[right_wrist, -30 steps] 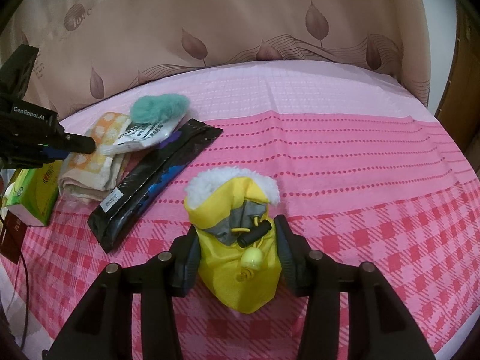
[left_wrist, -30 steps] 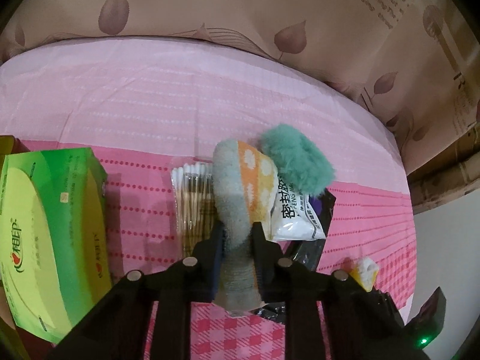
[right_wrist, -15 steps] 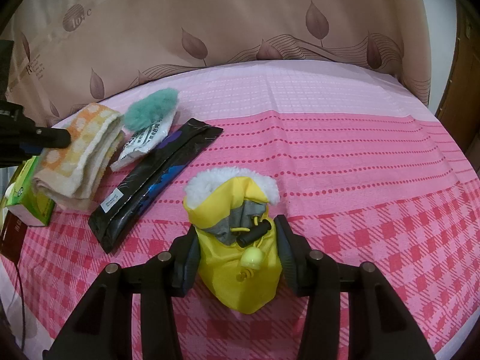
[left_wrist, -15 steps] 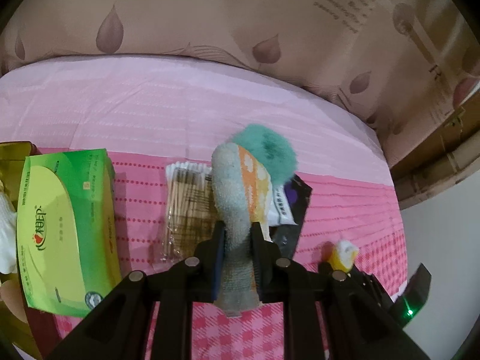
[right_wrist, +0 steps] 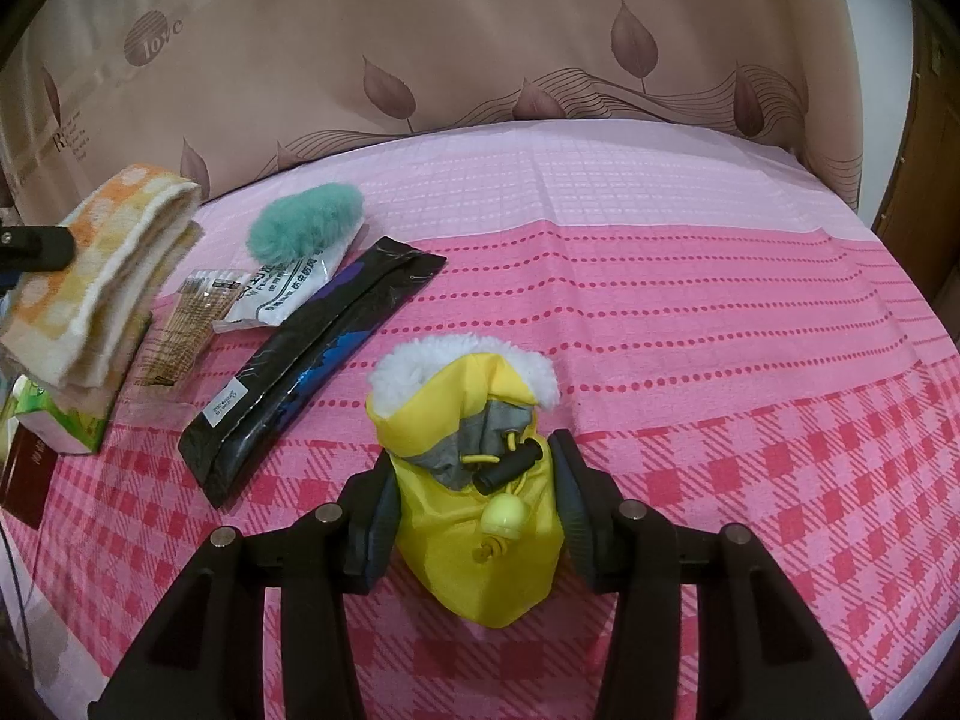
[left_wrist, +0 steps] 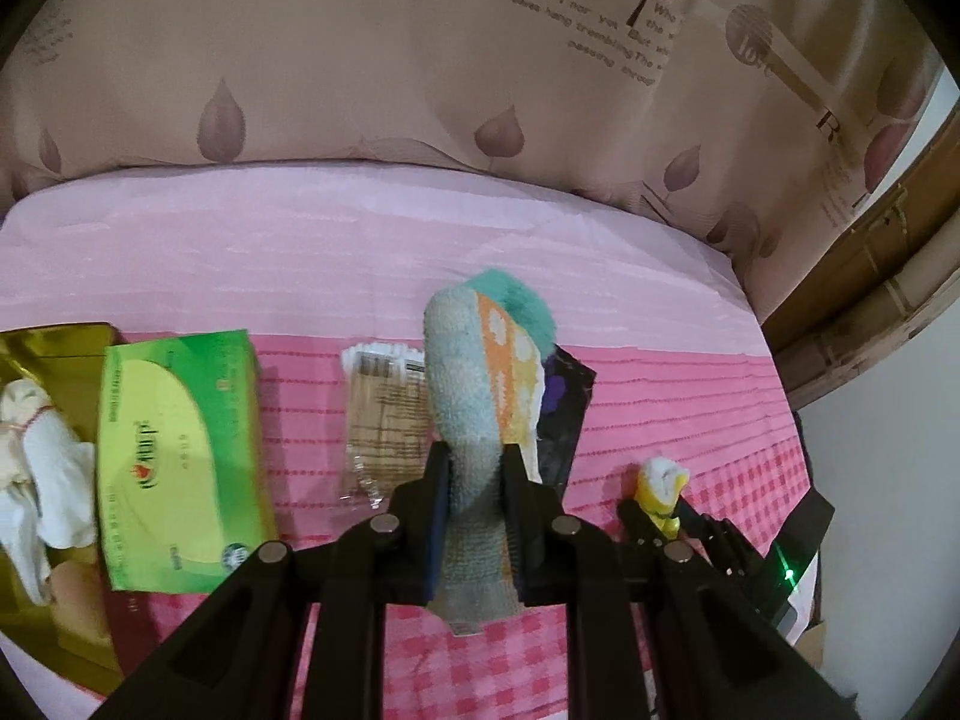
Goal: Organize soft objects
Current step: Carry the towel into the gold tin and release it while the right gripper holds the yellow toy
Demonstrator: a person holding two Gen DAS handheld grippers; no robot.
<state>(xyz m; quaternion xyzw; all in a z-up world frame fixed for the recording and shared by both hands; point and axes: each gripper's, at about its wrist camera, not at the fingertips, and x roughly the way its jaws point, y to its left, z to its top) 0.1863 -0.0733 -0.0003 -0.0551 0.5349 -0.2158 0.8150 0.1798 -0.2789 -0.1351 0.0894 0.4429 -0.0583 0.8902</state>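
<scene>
Above the pink bedspread's [right_wrist: 660, 276] left edge, our left gripper [left_wrist: 475, 480] grips a folded orange-and-white towel [left_wrist: 474, 372], lifted clear. Our right gripper [right_wrist: 474, 504] clasps a yellow drawstring pouch [right_wrist: 474, 480] resting near the front edge. We judge both pickups underway; next needs choosing a spot to group them.

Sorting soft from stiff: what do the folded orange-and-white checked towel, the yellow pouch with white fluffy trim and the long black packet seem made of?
Folded orange-and-white checked towel: looks like terry cotton, matte, with a looped nap and thick soft folds.
Yellow pouch with white fluffy trim: smooth thin woven fabric, probably nylon or polyester, with a fleece-like trim and plastic cord stopper.
Long black packet: glossy plastic film, judging by the highlights and sealed edges.
</scene>
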